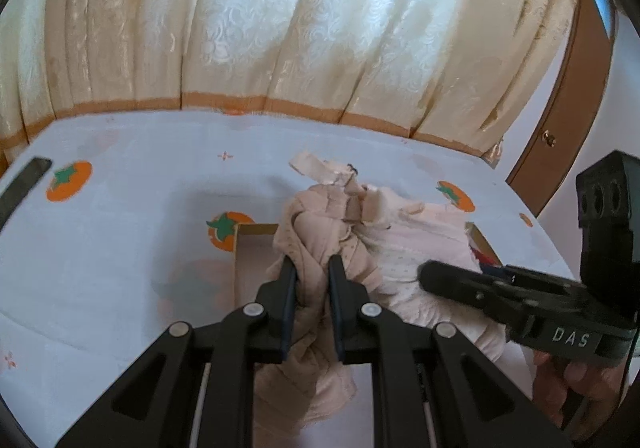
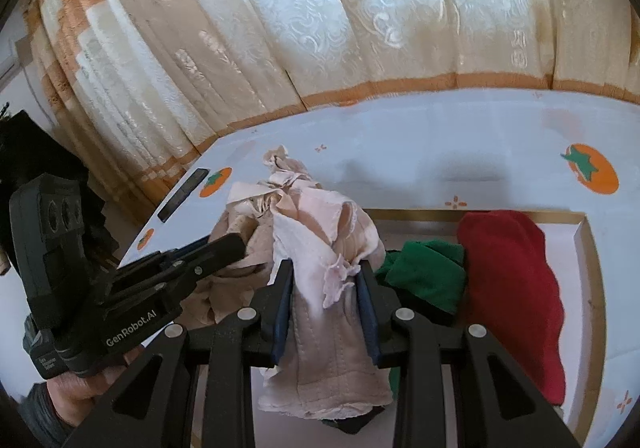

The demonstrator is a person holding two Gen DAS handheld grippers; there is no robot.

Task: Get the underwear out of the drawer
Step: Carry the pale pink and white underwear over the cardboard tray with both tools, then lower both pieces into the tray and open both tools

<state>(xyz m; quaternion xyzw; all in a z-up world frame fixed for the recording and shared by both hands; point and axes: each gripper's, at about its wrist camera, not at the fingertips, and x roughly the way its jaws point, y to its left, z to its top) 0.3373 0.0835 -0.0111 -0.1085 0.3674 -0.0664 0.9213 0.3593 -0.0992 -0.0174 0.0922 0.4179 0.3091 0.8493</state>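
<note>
Drawer (image 2: 591, 248): red (image 2: 516, 288), green cloth (image 2: 424, 276) | left tool (image 1: 312, 268), right tool (image 2: 325, 274): both clamped on beige underwear (image 2: 320, 248)

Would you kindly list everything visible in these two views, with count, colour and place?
beige garment: one, beige, in the left claw.
pink garment: one, pale pink, in the right claw.
green cloth: one, green, in the drawer.
red cloth: one, red, right of the green.
drawer: one, white inside, pale rim, on the sheet.
sheet: one, white with orange fruit prints.
curtain: cream, behind.
left claw: shut on beige garment.
right claw: shut on pink garment.
</note>
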